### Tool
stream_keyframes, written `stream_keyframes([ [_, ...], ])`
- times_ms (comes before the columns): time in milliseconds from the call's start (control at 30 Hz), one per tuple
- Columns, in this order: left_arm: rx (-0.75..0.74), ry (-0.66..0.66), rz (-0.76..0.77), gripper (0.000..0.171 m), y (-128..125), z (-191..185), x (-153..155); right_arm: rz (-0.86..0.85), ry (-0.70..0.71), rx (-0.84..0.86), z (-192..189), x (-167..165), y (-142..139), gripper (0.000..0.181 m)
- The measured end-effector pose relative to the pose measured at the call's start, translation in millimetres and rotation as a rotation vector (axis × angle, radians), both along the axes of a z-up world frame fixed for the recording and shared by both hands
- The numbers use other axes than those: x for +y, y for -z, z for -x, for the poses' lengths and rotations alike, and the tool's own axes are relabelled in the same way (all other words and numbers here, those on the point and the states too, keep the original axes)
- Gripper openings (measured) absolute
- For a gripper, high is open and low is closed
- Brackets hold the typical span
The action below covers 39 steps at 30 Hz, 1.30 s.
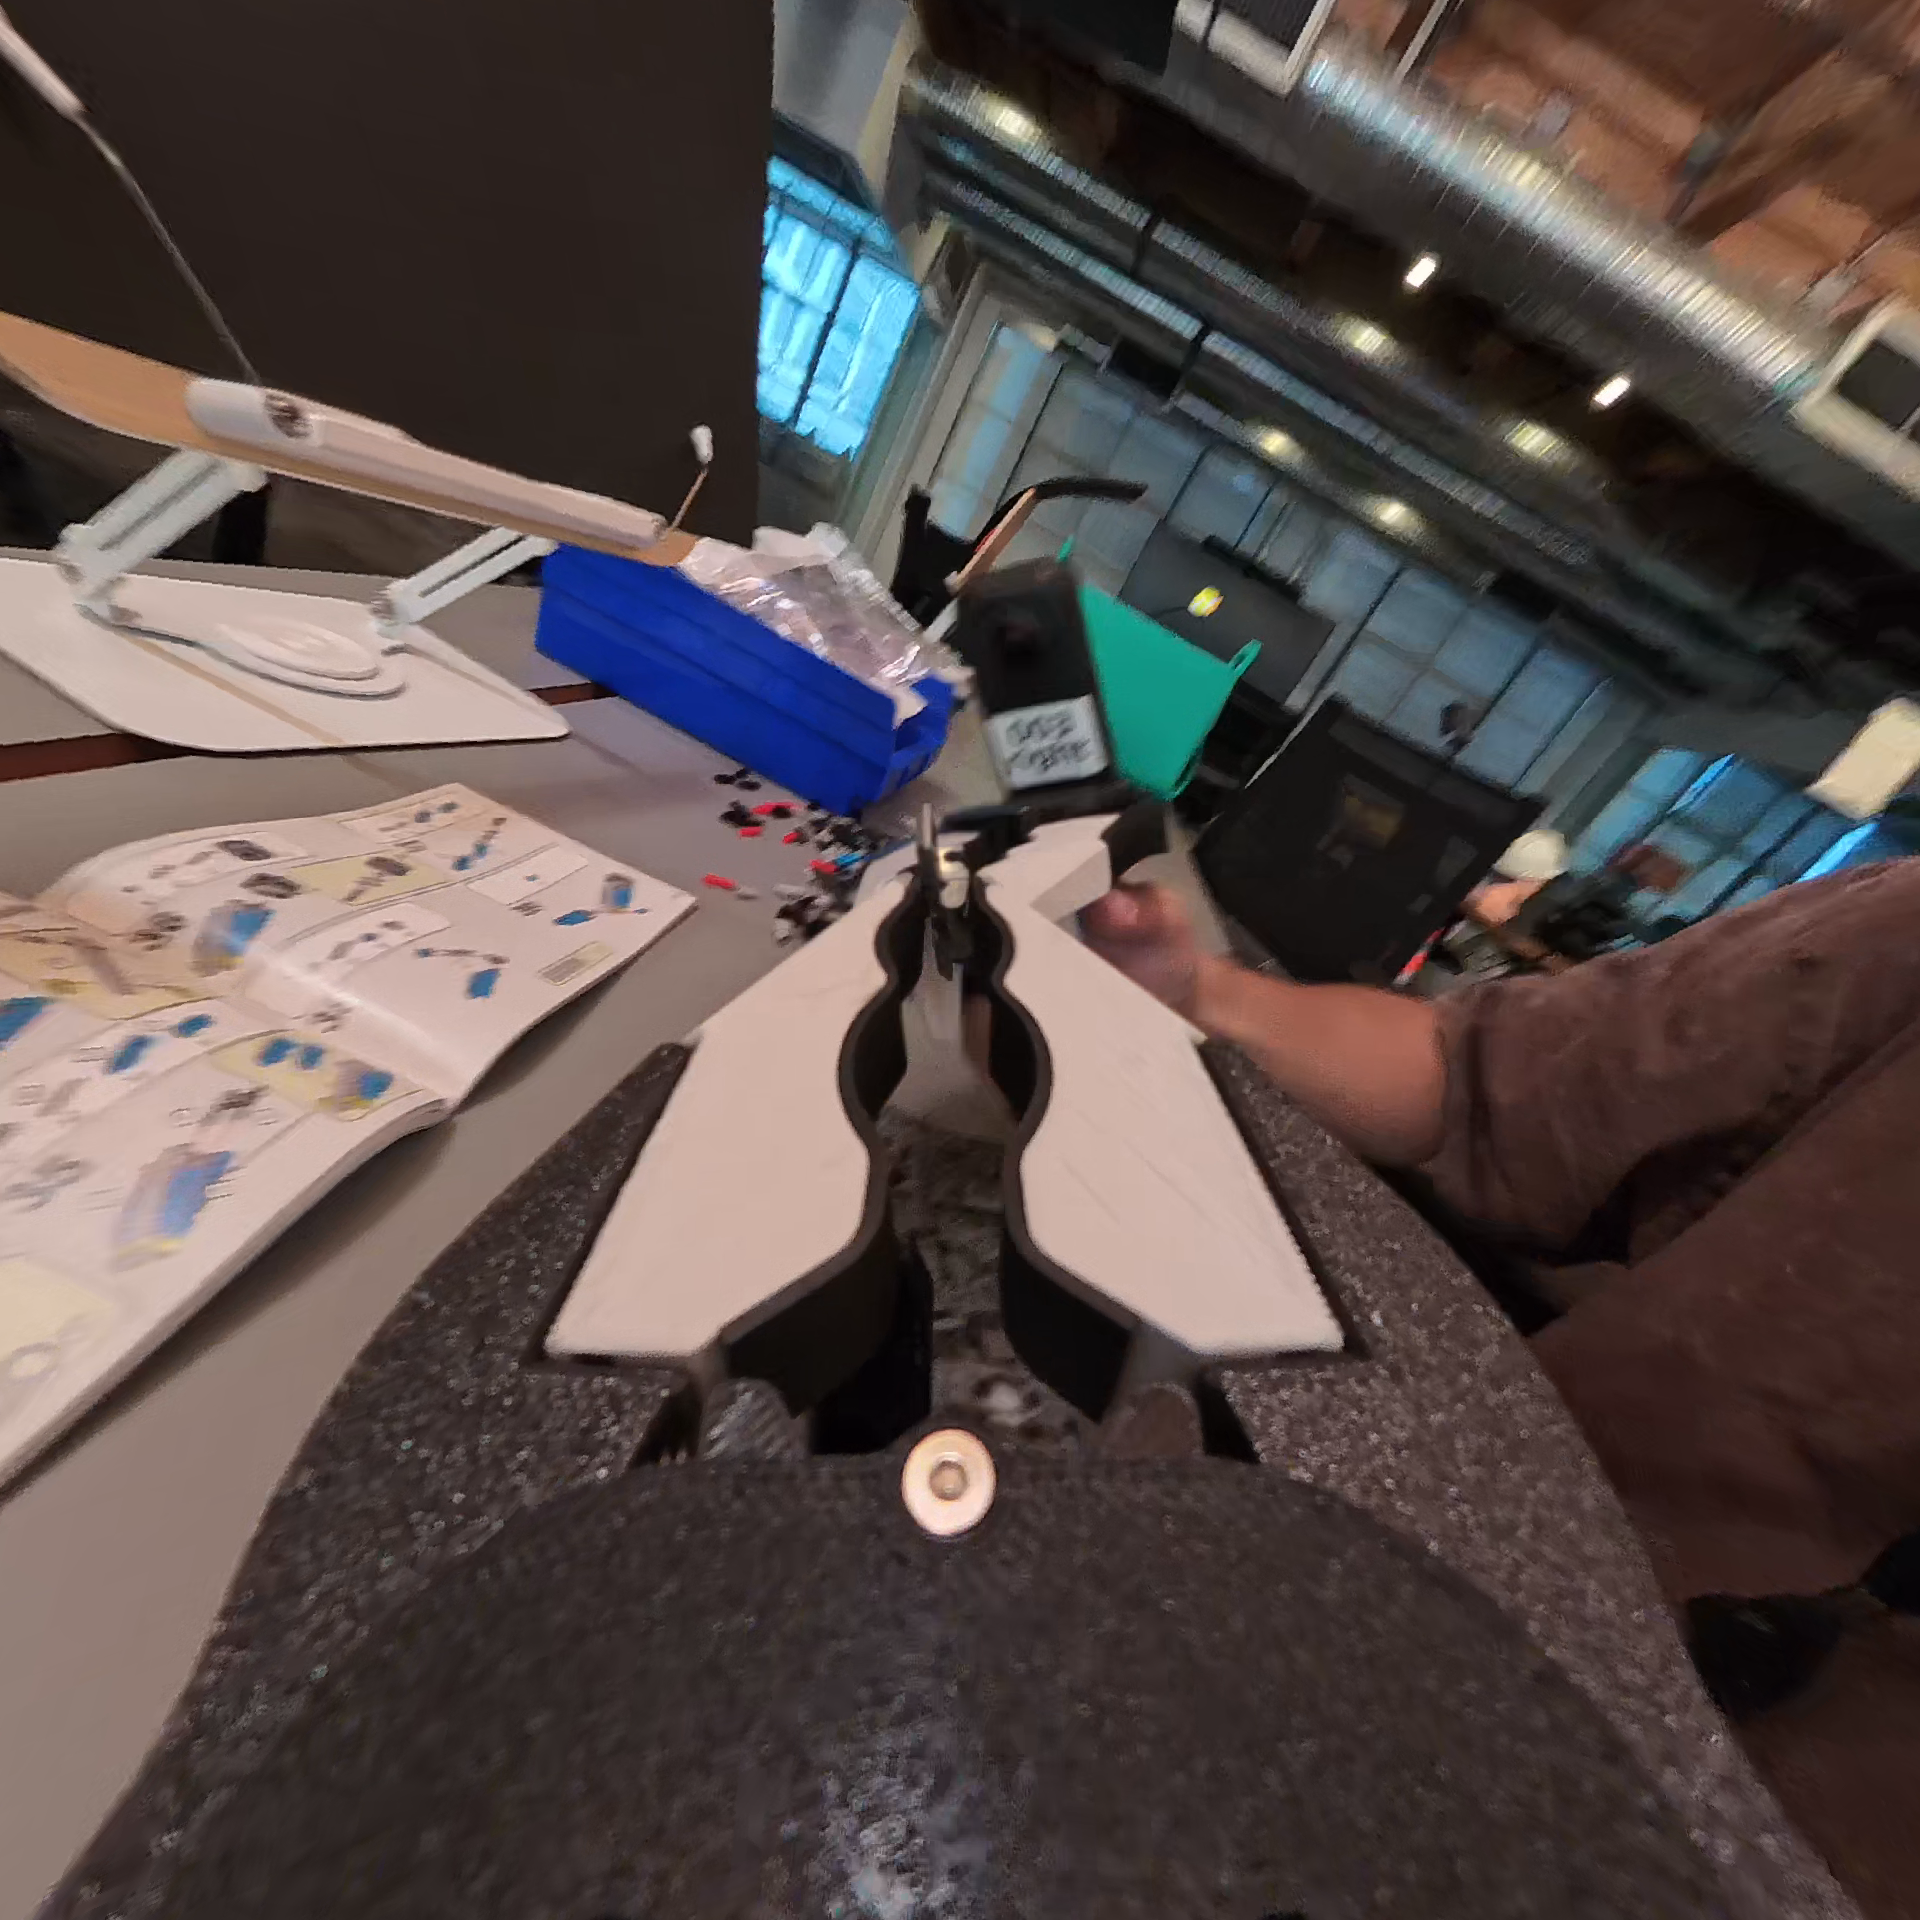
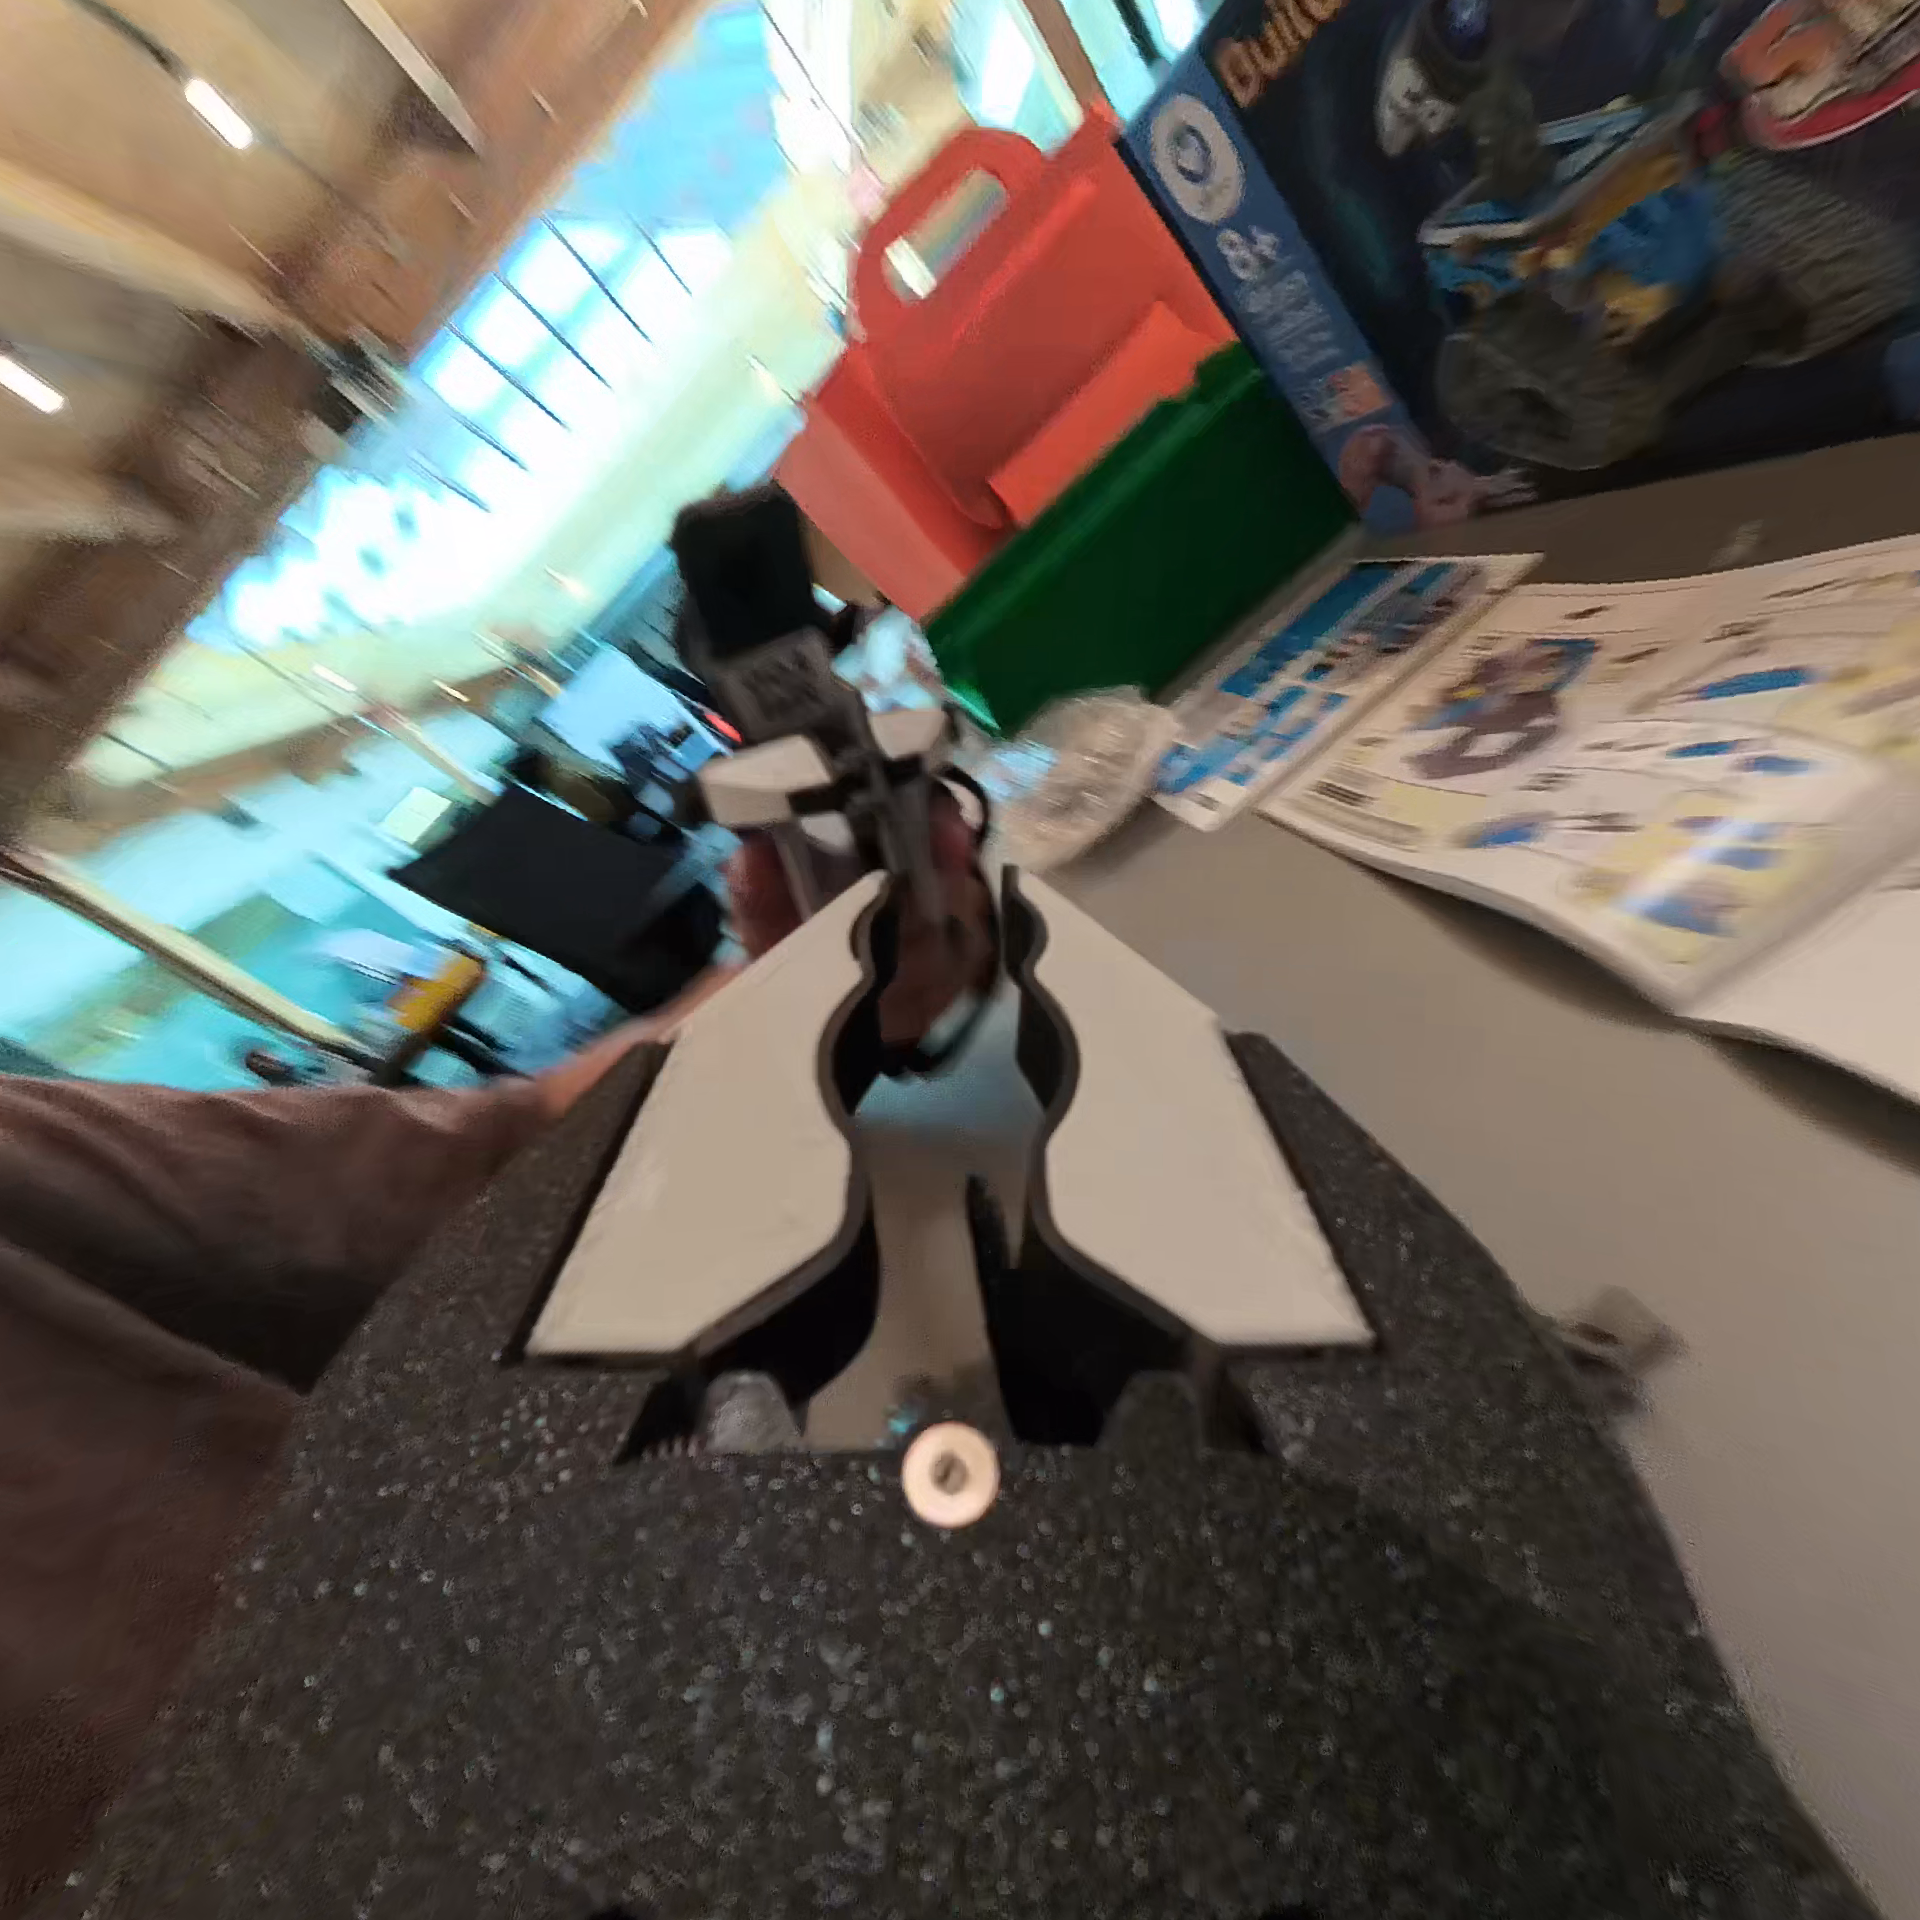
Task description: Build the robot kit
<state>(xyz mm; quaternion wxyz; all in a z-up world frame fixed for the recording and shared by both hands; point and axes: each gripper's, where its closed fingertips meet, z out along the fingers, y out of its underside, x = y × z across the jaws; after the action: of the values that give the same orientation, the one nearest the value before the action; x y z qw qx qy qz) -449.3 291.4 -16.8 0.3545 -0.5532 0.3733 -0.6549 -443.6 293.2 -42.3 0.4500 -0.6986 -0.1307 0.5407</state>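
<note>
My left gripper point(image 1: 943, 883) is shut on a small grey and black part point(image 1: 938, 864), held above the grey table point(image 1: 623, 790). The right gripper point(image 1: 1049, 862) faces it from just beyond, held by a hand point(image 1: 1143, 940), with its black camera point(image 1: 1029, 665) above. In the right wrist view, which is blurred, my right gripper point(image 2: 945, 888) has its fingertips slightly apart. A thin grey part point(image 2: 920, 857) stands in the gap. I cannot see the pads pressing on it. The left gripper point(image 2: 790, 784) shows just beyond the tips.
An open instruction booklet point(image 1: 260, 987) lies at left, and it also shows in the right wrist view point(image 2: 1610, 779). A blue bin point(image 1: 727, 675) with clear bags and scattered small pieces point(image 1: 800, 831) lie behind. Red point(image 2: 987, 364) and green point(image 2: 1143, 582) bins and a toy box point(image 2: 1558, 260) stand at right. A brown sleeve point(image 1: 1662, 1039) shows at right. Both grippers' tips are close together, under 4 cm apart.
</note>
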Motion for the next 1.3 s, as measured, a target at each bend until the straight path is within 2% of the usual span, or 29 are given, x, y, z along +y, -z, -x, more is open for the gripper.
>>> stream_keyframes([
  [100, 0.168, -0.091, -0.147, 0.008, 19.4, 3.5, 14.2, -0.076, 0.046, -0.459, -16.3, 5.9, 43.8, 0.02],
  [167, 0.243, -0.135, -0.191, 0.008, 27.1, 6.3, 22.5, -0.06, -0.037, -0.741, -19.5, -4.2, 83.4, 0.023],
  [233, 0.281, -0.157, -0.198, 0.008, 31.2, 8.4, 28.1, -0.045, -0.076, -0.854, -15.1, -9.8, 105.0, 0.024],
  [400, 0.296, -0.177, -0.2, 0.008, 36.8, 11.0, 34.7, -0.041, -0.164, -0.934, 1.0, -15.0, 119.2, 0.019],
  [500, 0.313, -0.194, -0.205, 0.008, 39.7, 13.5, 39.9, -0.01, -0.211, -0.924, 6.4, -19.0, 122.9, 0.02],
  [800, 0.403, -0.162, -0.192, 0.008, 64.0, 9.1, 38.4, -0.042, -0.2, -0.959, 10.7, -18.9, 124.8, 0.021],
  [1167, 0.407, -0.116, -0.17, 0.008, 68.0, 3.9, 28.5, -0.286, 0.063, -0.746, 4.8, -1.1, 58.1, 0.02],
  [1300, 0.376, -0.072, -0.135, 0.008, 66.1, -1.6, 18.7, -0.312, 0.117, -0.671, 7.5, 2.8, 44.8, 0.021],
])
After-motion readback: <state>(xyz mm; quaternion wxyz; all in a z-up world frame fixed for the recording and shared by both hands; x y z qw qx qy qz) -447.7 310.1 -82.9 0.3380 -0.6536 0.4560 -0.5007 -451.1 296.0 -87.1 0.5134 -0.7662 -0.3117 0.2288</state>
